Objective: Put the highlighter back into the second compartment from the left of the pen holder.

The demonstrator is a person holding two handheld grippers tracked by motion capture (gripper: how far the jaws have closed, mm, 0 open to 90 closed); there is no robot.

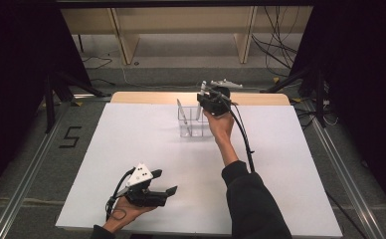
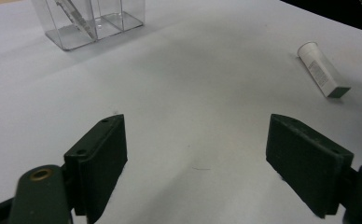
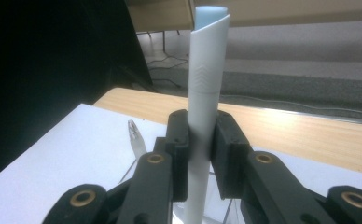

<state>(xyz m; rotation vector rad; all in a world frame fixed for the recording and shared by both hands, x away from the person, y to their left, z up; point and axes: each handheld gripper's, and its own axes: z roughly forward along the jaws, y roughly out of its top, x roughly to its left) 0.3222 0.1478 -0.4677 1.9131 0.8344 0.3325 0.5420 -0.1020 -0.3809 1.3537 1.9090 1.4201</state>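
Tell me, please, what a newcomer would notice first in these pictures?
Probably the right gripper, held over the clear organizer at the far middle of the white table, its jaws clamped on an upright pale tube. Next, the left gripper near the front edge, jaws wide apart with nothing between them, and another white tube lying on the table beyond it.

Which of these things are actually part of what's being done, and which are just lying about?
In use:
- right hand-held gripper
- white tube, clamped in it
- clear organizer

Lying about:
- small white tube on the table
- left hand-held gripper, open, idle
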